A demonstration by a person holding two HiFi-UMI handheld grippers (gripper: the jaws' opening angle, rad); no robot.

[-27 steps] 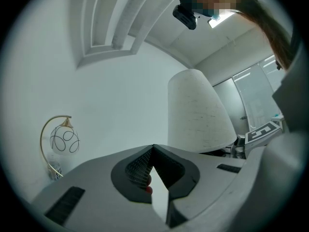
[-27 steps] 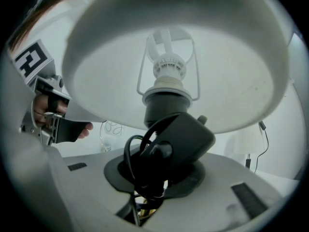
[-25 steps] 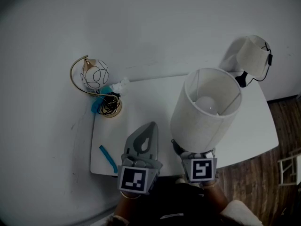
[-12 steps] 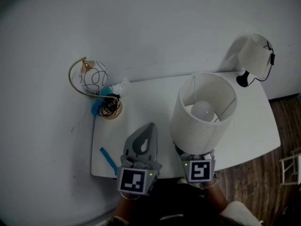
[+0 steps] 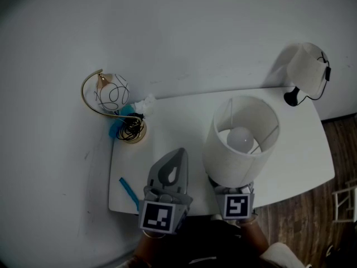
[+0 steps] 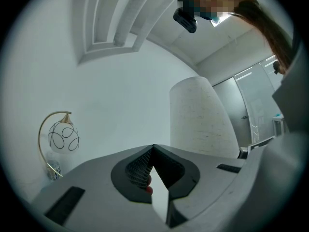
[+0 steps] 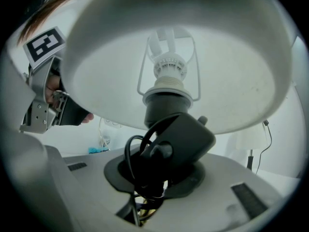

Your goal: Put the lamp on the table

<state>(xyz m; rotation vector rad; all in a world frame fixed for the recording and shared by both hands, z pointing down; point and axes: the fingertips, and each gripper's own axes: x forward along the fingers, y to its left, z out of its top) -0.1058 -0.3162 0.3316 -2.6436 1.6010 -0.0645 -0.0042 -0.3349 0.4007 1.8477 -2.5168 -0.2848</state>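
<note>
The lamp has a white drum shade [image 5: 241, 144] with a bulb [image 5: 240, 138] showing through its open top. It stands nearly upright over the near right part of the white table [image 5: 178, 113]. My right gripper [image 7: 161, 170] is shut on the lamp's black base [image 7: 176, 139], where the black cord is bunched. The shade hides the base in the head view, and whether it touches the table is hidden. My left gripper [image 5: 177, 152] is shut and holds nothing, just left of the lamp and apart from it. The left gripper view shows the shade [image 6: 200, 117] to its right.
A gold arc lamp with a wire-patterned globe [image 5: 111, 92] stands at the table's far left corner, beside a blue item [image 5: 117, 127]. A blue strip [image 5: 128, 190] lies near the front left edge. A small white-shaded lamp [image 5: 308, 74] stands at the far right corner. Wooden floor [image 5: 312, 216] lies to the right.
The lamp has swung from a tilt toward upright and come lower and nearer in the right gripper. The left gripper has stayed in place.
</note>
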